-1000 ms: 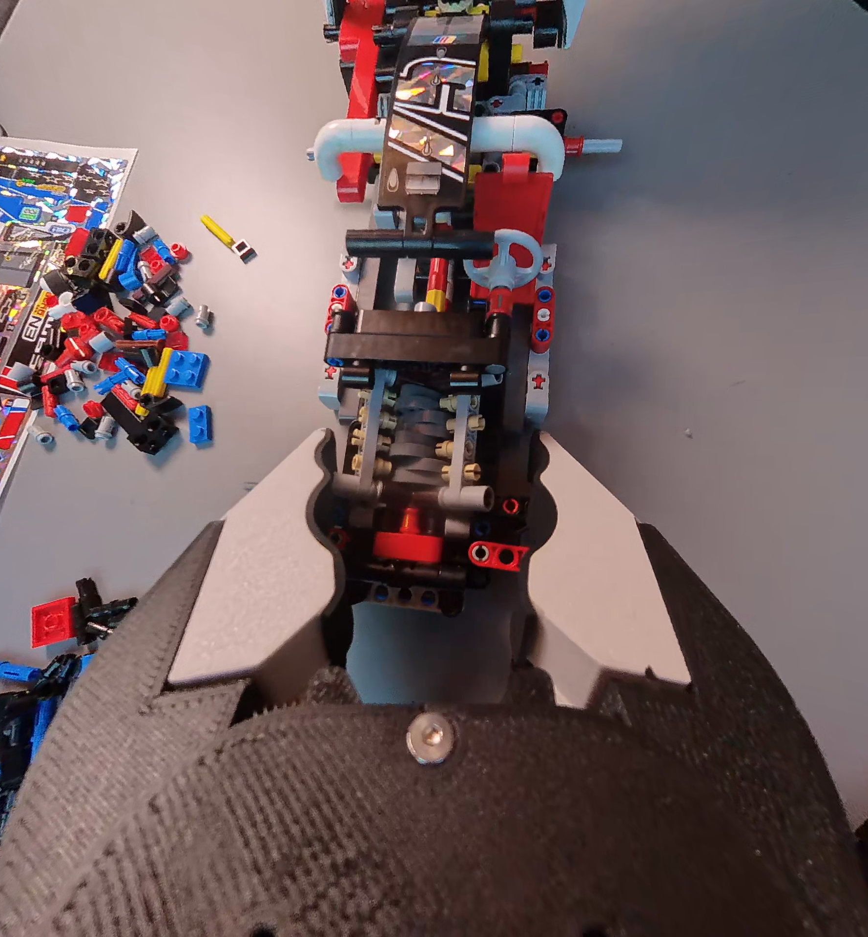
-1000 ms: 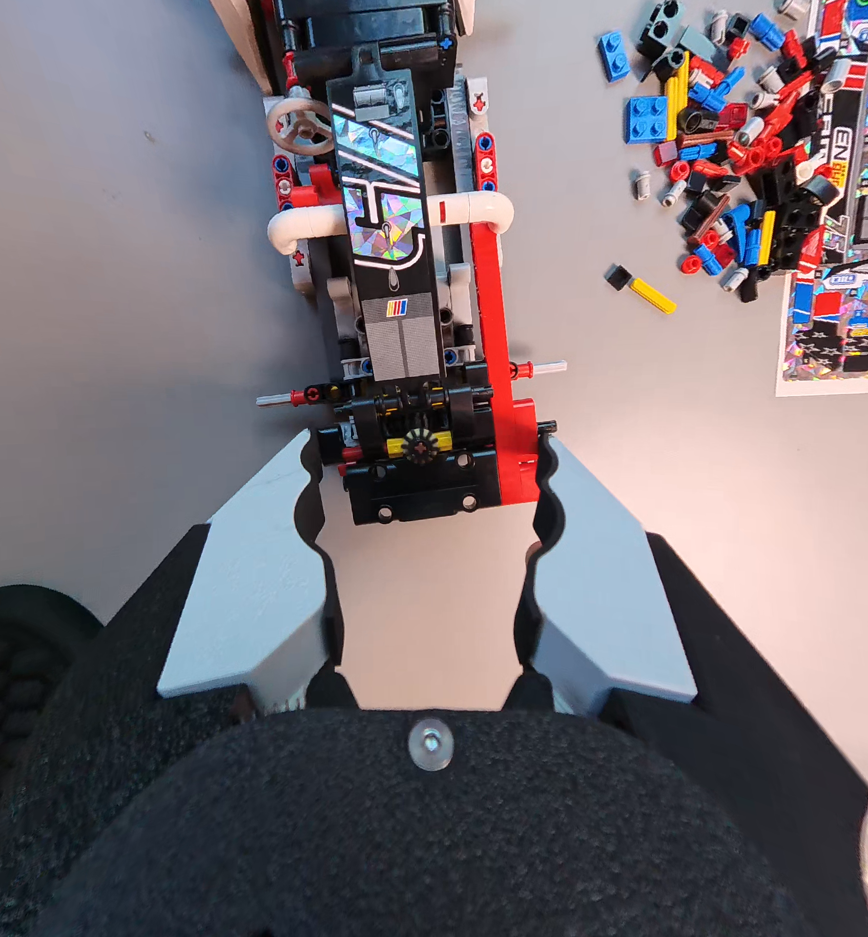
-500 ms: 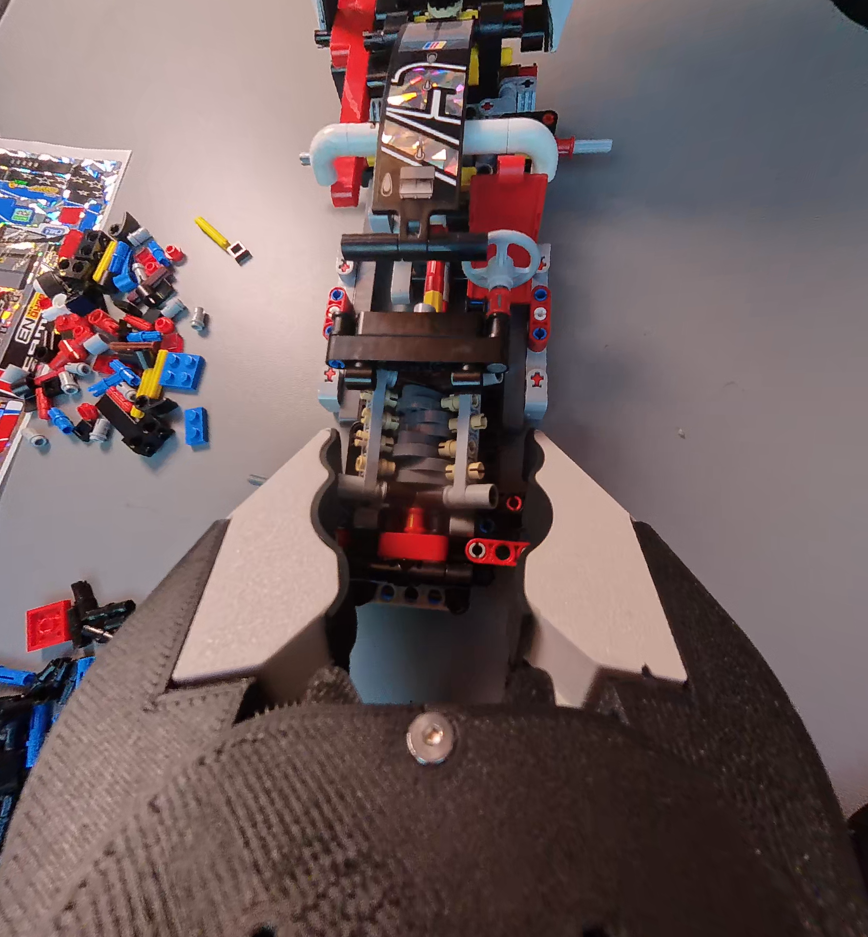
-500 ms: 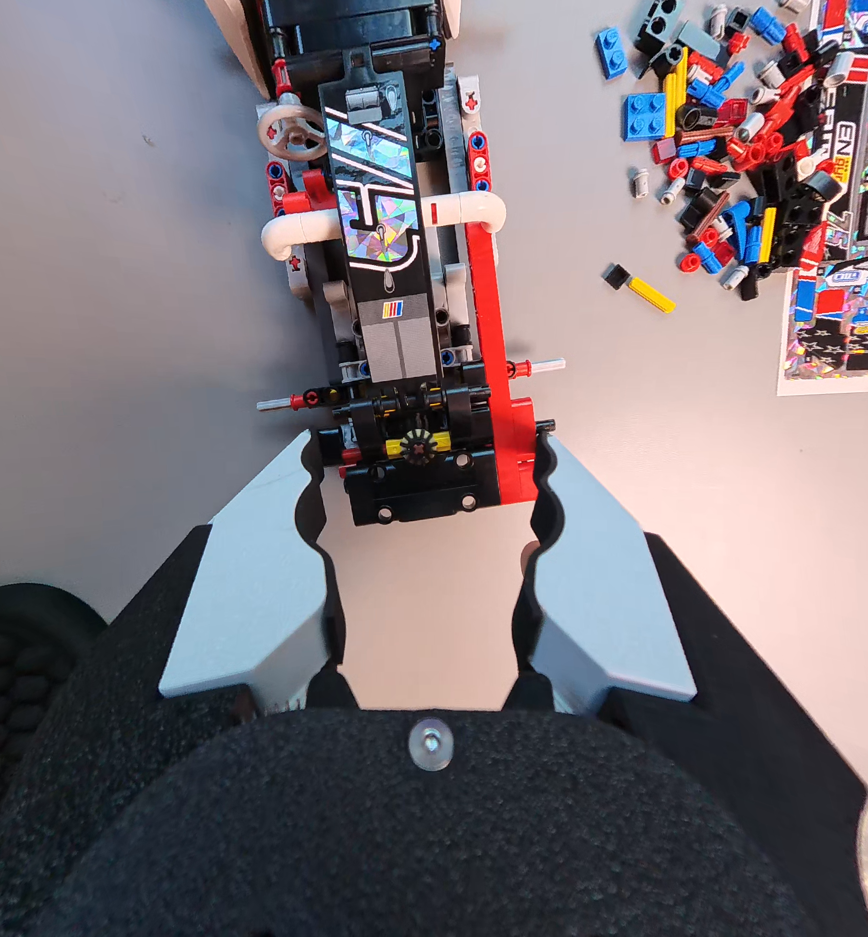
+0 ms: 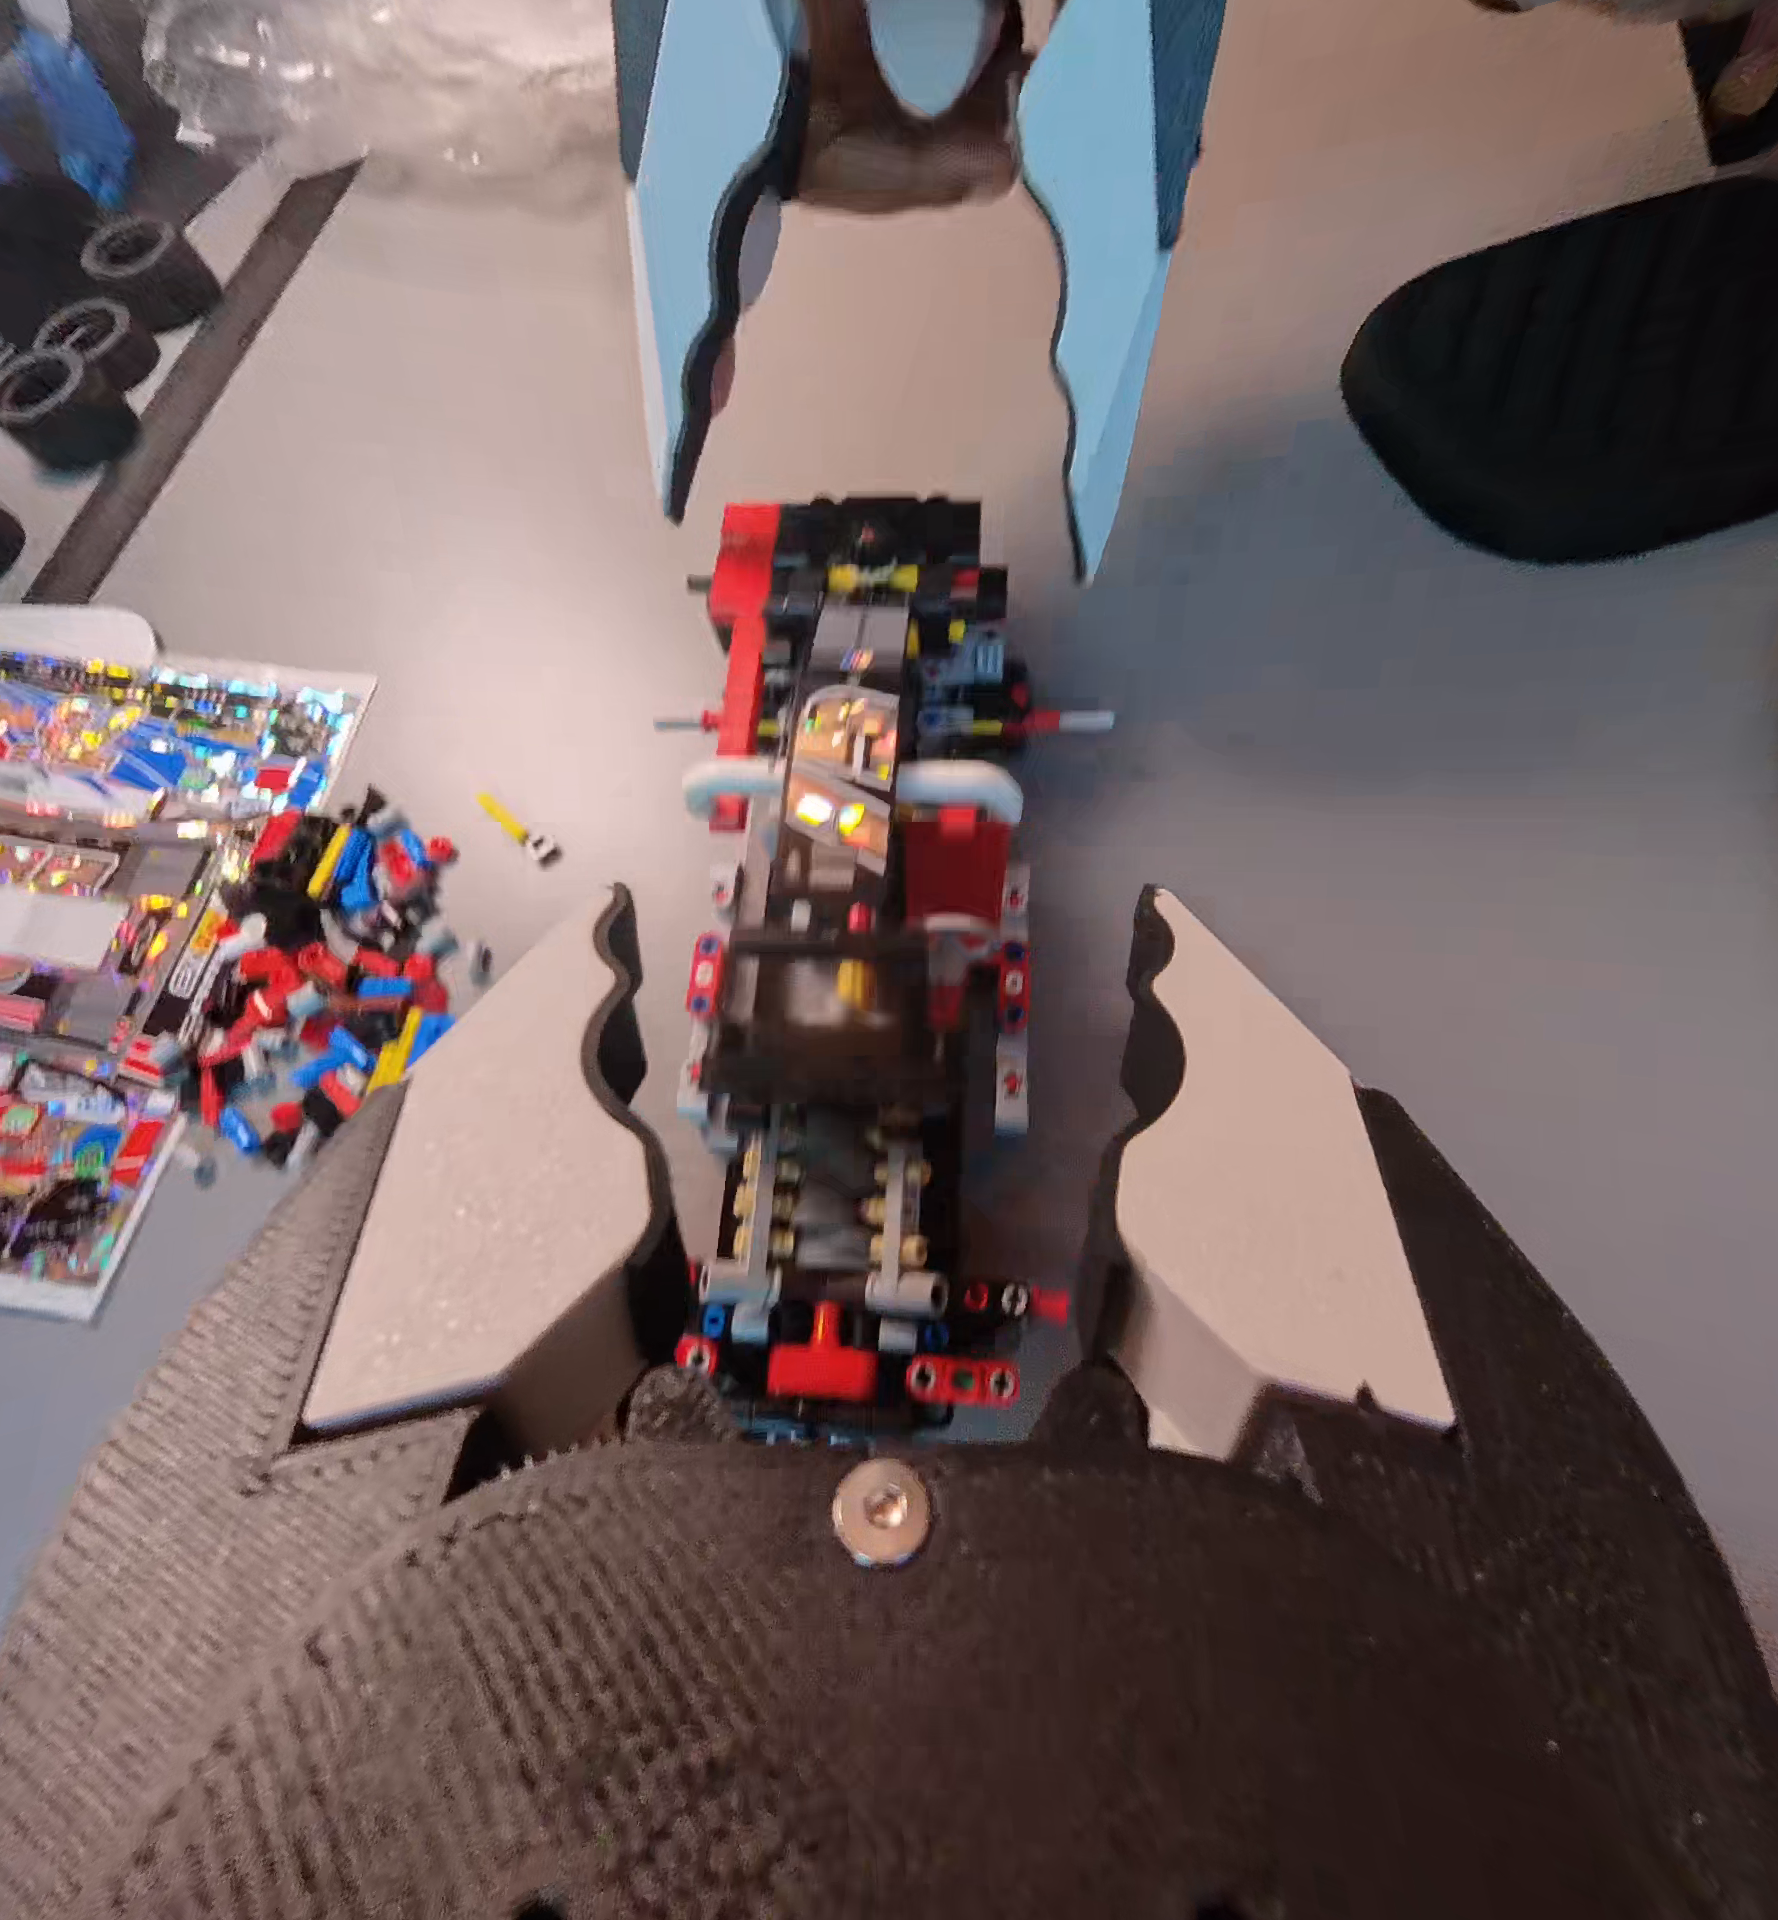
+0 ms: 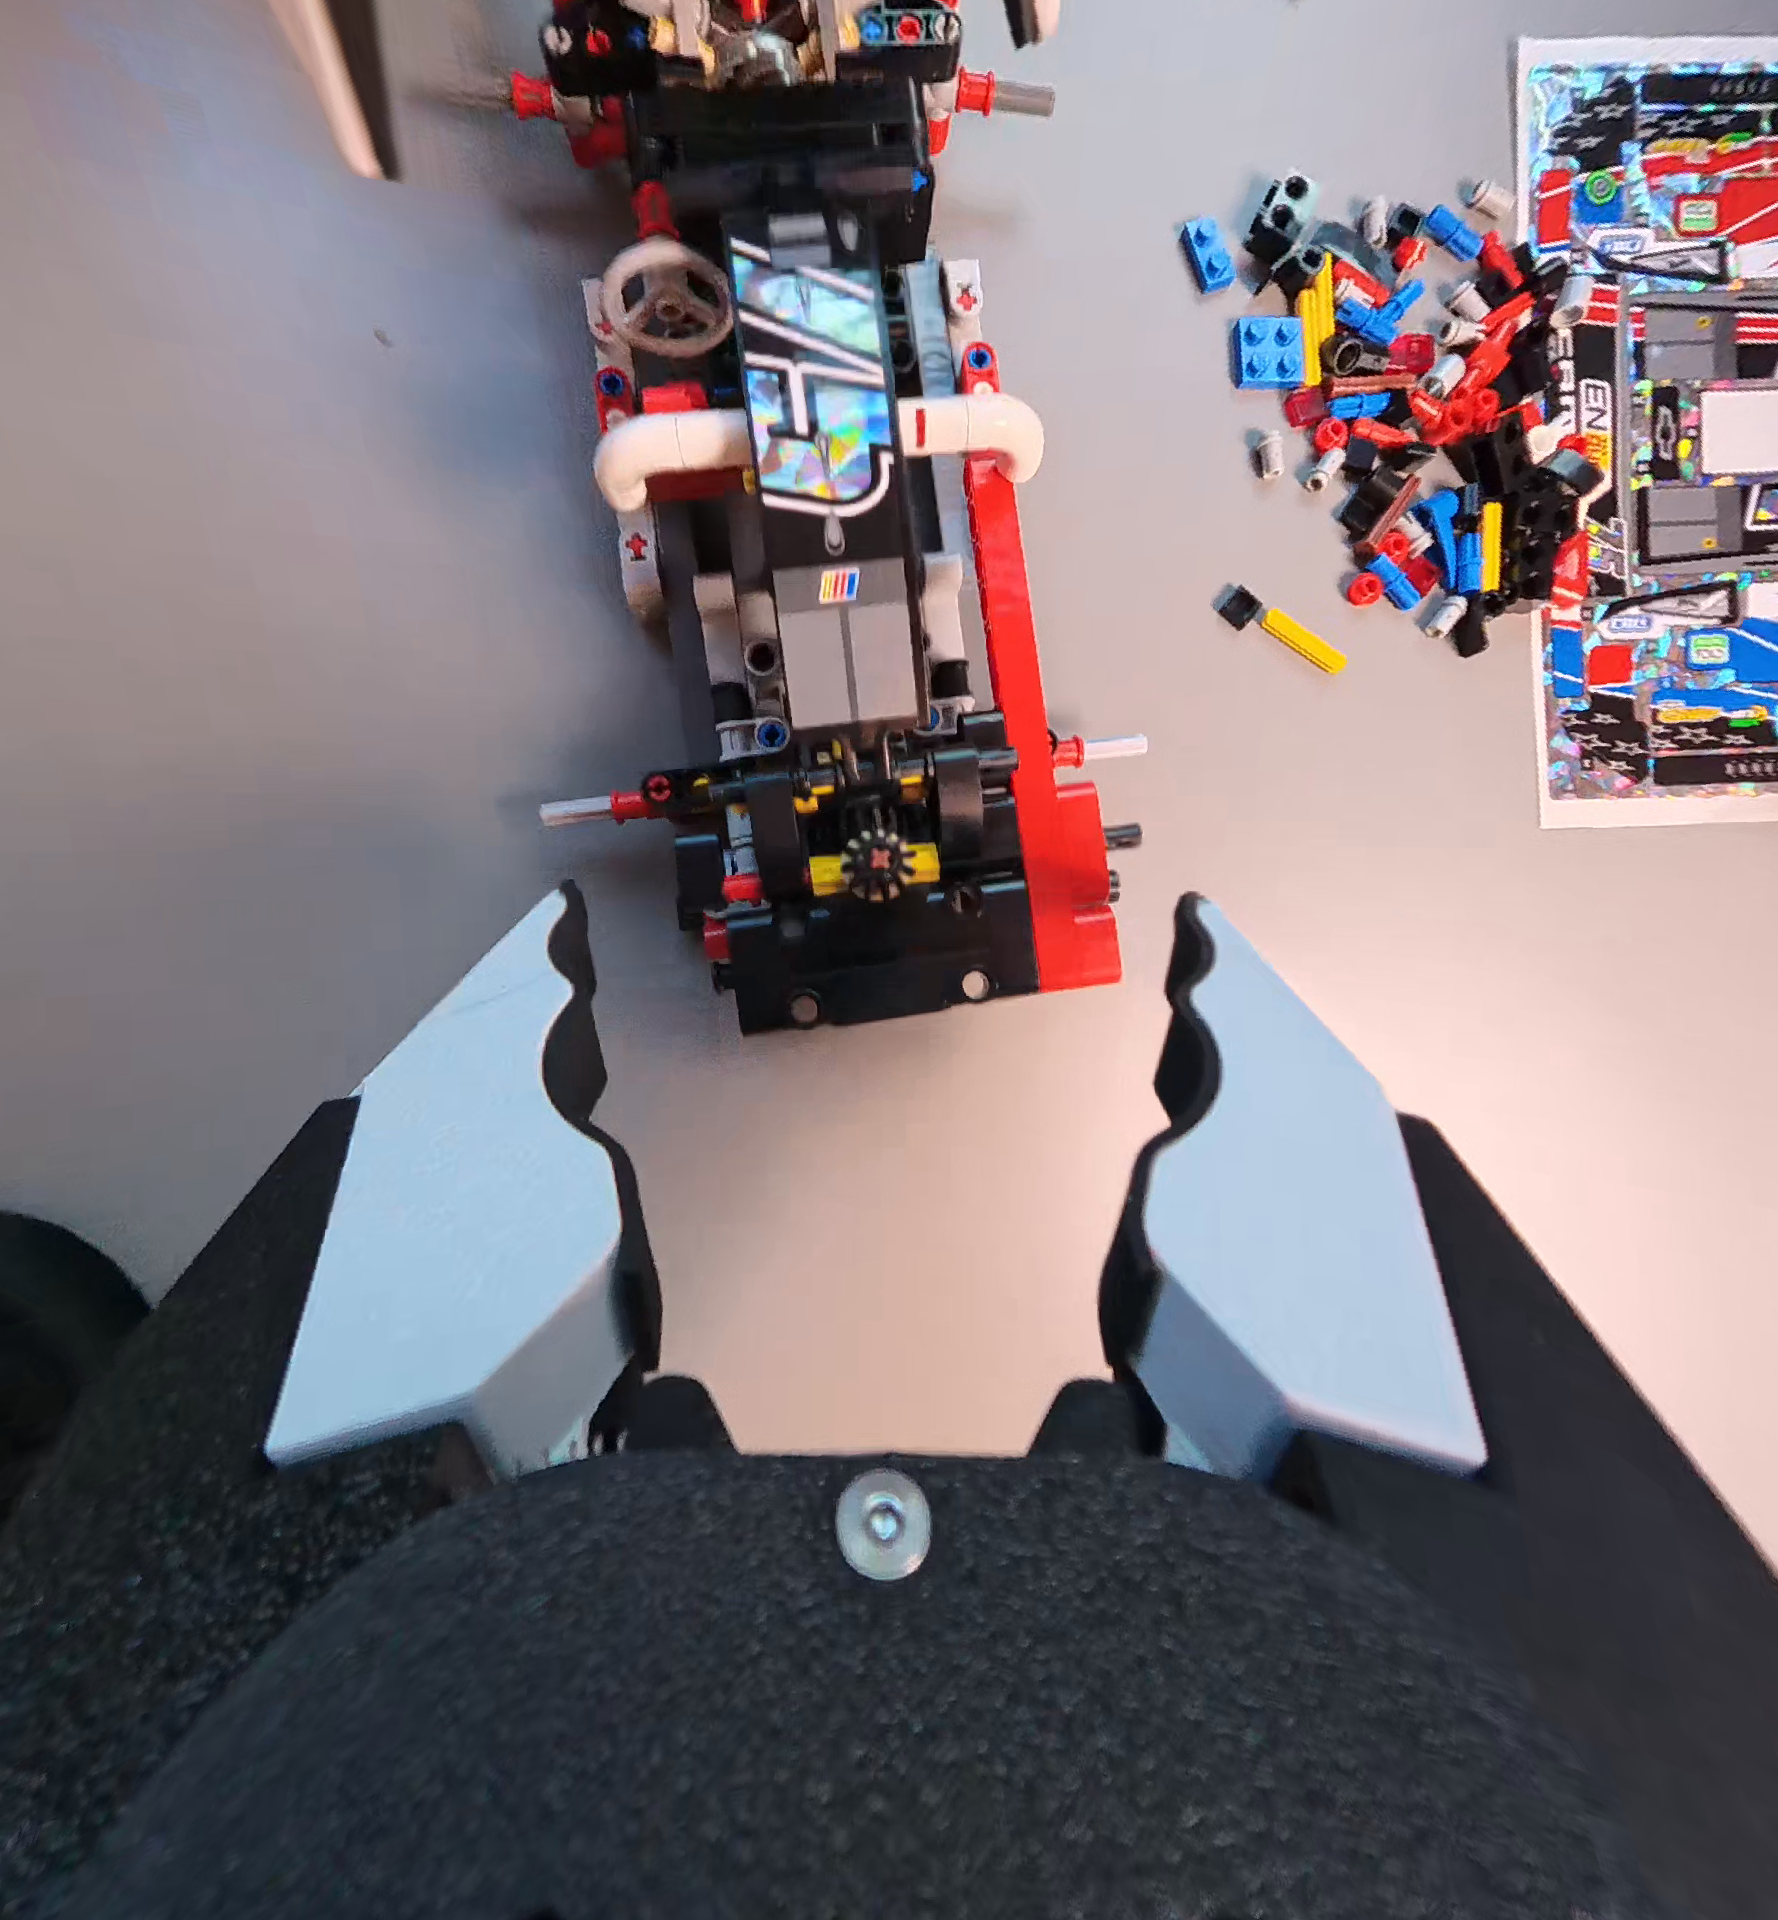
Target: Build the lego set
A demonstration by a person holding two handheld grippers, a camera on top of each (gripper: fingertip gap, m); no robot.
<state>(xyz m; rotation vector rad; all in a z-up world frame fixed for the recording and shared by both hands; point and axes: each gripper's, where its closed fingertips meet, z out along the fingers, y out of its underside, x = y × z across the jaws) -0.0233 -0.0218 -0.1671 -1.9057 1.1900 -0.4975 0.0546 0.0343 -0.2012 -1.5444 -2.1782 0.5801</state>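
The partly built lego car (image 5: 854, 987), black and red with a white roll bar and a holographic strip, lies on the grey table (image 5: 1384, 831). My left gripper (image 5: 880, 899) is open wide. Its fingers stand on either side of the car's engine end, apart from it. My right gripper (image 6: 877, 899) is open, and the car's black and red far end (image 6: 864, 935) sits just inside its fingertips without touching them. The right gripper also shows in the left wrist view (image 5: 877, 540), at the car's far end. One left finger (image 6: 345, 94) shows in the right wrist view.
A pile of loose lego pieces (image 5: 334, 997) (image 6: 1415, 436) lies beside a shiny sticker sheet (image 5: 54, 935) (image 6: 1695, 416). A yellow pin with a black end (image 6: 1280, 629) lies alone nearer the car. Black tyres (image 5: 85, 343) sit at the far left. A dark padded object (image 5: 1612, 374) is at the right. Across from one pair of fingers to the other is roughly 12 cm. My right tips are roughly 20 cm from the dark padded object (image 5: 1612, 374).
Both grippers have opened wider and let go of the car's ends. The left gripper has drawn back and up, so more of the table shows. The car stays on the table.
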